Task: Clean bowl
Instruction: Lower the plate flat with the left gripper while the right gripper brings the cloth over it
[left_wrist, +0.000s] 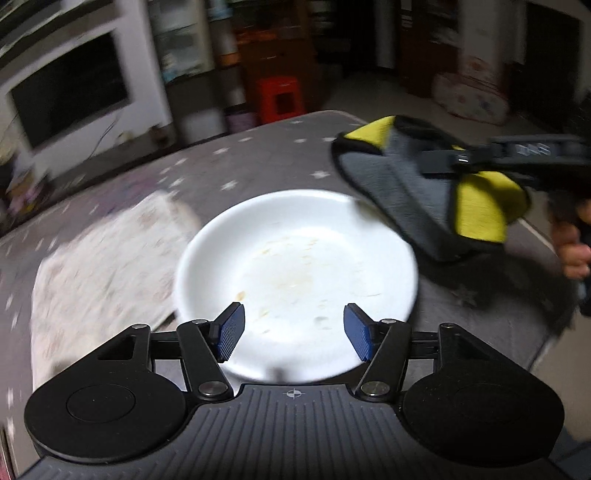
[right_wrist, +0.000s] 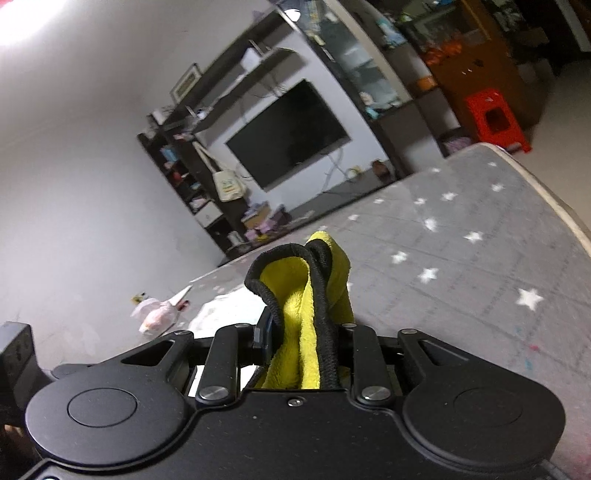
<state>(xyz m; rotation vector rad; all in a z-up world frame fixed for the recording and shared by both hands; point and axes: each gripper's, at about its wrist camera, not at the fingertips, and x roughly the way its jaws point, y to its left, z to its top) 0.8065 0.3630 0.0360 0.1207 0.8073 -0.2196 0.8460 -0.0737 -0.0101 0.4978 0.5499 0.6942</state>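
Note:
A shallow white bowl (left_wrist: 295, 273) with brownish food smears sits on the grey star-patterned table (left_wrist: 229, 162). My left gripper (left_wrist: 294, 328) is open and empty, its blue pads over the bowl's near rim. My right gripper (left_wrist: 458, 158) comes in from the right, above the bowl's far right edge, and is shut on a yellow and grey cloth (left_wrist: 417, 188) that hangs down to the rim. In the right wrist view the yellow cloth (right_wrist: 310, 302) is pinched between the right gripper (right_wrist: 306, 336) fingers.
A pale patterned cloth or mat (left_wrist: 99, 273) lies left of the bowl. A pink crumpled bag (right_wrist: 159, 314) lies on the table's far side. The table's edge (right_wrist: 554, 199) runs along the right. A red stool (right_wrist: 495, 118) and a TV (right_wrist: 288, 133) stand beyond.

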